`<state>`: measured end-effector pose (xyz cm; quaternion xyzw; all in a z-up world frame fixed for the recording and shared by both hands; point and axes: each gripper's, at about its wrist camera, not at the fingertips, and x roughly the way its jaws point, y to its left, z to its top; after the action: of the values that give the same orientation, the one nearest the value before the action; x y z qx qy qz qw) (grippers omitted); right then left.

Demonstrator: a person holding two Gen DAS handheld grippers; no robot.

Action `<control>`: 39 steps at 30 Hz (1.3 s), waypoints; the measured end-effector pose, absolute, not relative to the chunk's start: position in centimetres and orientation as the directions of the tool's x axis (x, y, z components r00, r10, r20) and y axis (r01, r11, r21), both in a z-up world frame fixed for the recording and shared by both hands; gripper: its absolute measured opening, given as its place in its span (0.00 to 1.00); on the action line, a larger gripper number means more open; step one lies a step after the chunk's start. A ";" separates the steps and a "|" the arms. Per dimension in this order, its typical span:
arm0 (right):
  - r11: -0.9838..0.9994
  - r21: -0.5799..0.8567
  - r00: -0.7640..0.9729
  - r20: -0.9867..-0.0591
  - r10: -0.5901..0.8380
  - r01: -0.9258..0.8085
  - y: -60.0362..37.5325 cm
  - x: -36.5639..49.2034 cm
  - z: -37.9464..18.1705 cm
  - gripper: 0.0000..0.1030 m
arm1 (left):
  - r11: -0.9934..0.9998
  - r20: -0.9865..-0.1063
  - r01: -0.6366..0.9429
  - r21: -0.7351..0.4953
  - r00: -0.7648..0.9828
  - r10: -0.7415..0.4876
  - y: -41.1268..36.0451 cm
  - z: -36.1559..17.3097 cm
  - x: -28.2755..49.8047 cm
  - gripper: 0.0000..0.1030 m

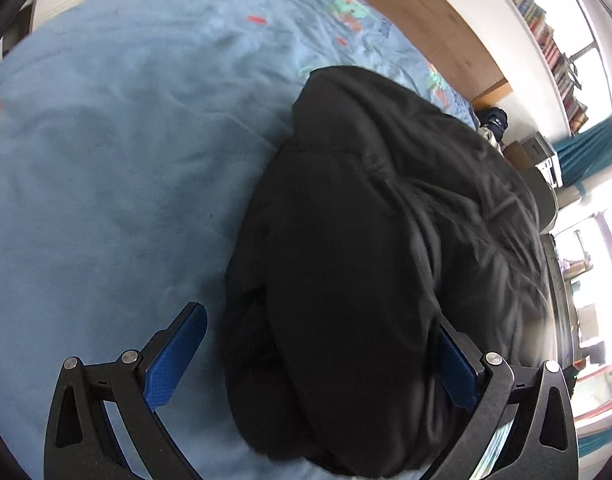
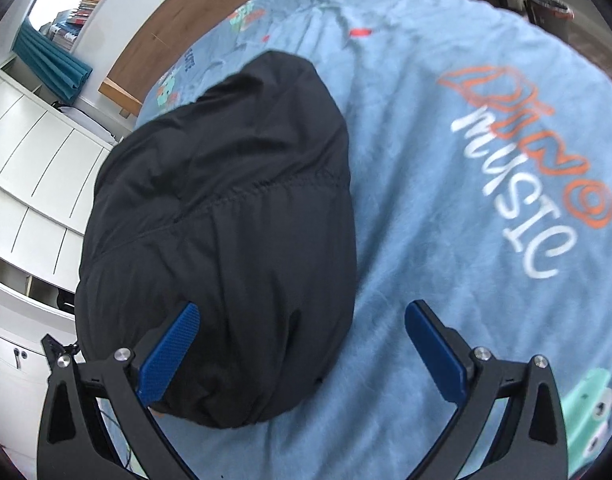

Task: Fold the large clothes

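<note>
Looking thru left wrist cam: black jacket lies bunched on bed w/ light-blue blanket, toward the edge by the wooden headboard. Left gripper fingers spread wide, jacket's near end bulging between them, right pad partly hidden under fabric. Right wrist cam: jacket near bed's edge. Right gripper fingers spread apart, left pad against the jacket, other over bare blanket.
</note>
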<state>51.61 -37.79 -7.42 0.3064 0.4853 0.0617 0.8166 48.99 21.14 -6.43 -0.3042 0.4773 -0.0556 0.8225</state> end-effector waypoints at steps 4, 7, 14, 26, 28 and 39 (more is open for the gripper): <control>0.793 0.580 0.486 -0.757 0.438 0.189 -37.0 53.2 -9.2 1.00 | 0.771 -0.734 -0.193 -0.608 0.507 -0.452 21.2 -8.7 50.4 0.99; 0.774 0.607 0.460 -0.747 0.480 0.178 -36.6 54.5 -10.6 1.00 | 0.724 -0.700 -0.181 -0.665 0.491 -0.519 21.0 -9.9 51.0 0.99; 0.661 0.731 0.458 -0.652 0.604 0.169 -36.0 57.0 -13.7 1.00 | 0.606 -0.602 -0.159 -0.779 0.458 -0.654 19.9 -10.9 52.2 0.99; 0.541 0.834 0.449 -0.528 0.721 0.112 -33.6 59.6 -15.3 1.00 | 0.560 -0.542 -0.110 -0.821 0.458 -0.705 17.7 -11.2 52.0 0.90; 0.563 0.820 0.442 -0.545 0.712 0.103 -33.0 60.0 -15.1 1.00 | 0.573 -0.548 -0.101 -0.813 0.465 -0.695 17.1 -10.8 51.8 0.72; 0.766 0.641 0.512 -0.642 0.571 -0.052 -27.1 59.7 -7.4 0.22 | 0.656 -0.521 0.063 -0.752 0.553 -0.650 13.0 -2.1 49.4 0.22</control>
<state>59.69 -27.14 -7.41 0.2847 0.4562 0.1896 0.8215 49.42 13.02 -2.15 -0.3513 0.4180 -0.2207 0.8082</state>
